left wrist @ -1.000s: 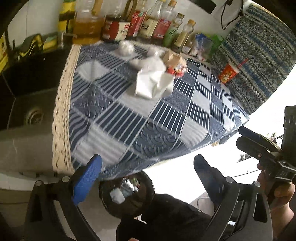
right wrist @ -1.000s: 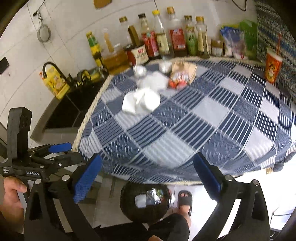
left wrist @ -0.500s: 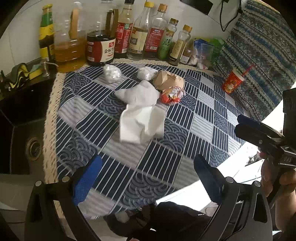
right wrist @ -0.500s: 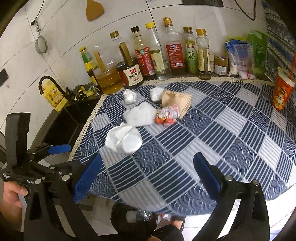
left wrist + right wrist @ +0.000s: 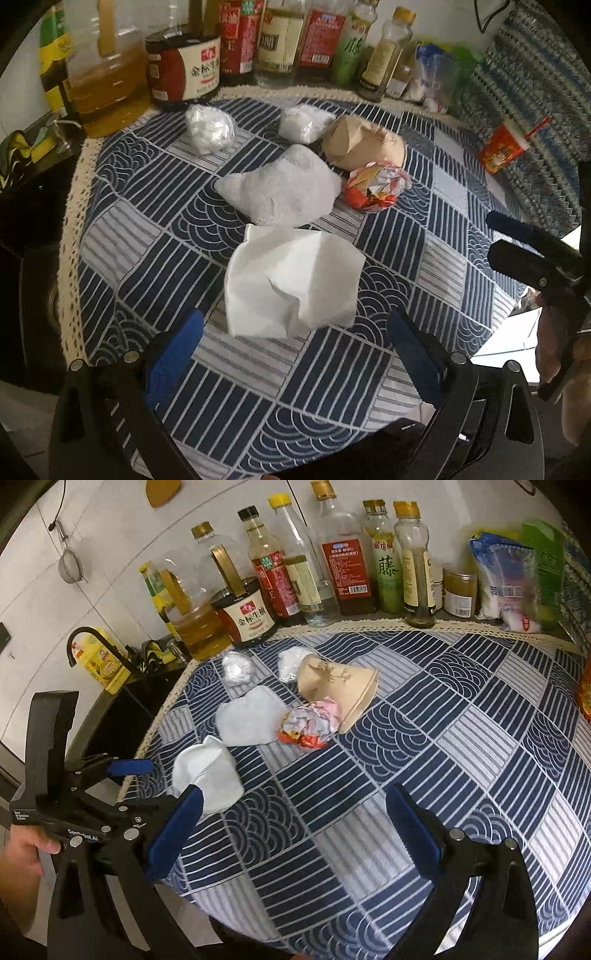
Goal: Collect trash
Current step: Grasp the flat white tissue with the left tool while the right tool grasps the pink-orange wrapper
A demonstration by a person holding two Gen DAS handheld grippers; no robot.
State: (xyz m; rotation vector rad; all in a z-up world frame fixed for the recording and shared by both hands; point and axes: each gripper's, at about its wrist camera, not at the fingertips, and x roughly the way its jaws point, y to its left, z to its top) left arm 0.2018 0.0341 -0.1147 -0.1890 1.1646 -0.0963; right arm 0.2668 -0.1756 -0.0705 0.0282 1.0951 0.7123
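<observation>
The step in hand looks like the approach to a pick: the left gripper (image 5: 295, 350) hangs released, jaws spread, just short of the white napkin (image 5: 291, 280), nearest of the trash on the surface (image 5: 461, 266). Next comes a short advance and a squeeze. The right gripper (image 5: 295, 827) is likewise spread and empty. The surface's left edge lies close; the right half offers room.

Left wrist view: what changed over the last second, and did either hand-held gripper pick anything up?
Both hand-held grippers, left and right, rose from below the table edge, over the floor bin, to above the blue checked tablecloth. The left one closed in on the flat white paper napkin. Both are open and empty. The napkins, crushed paper cup and red wrapper stayed put.
</observation>
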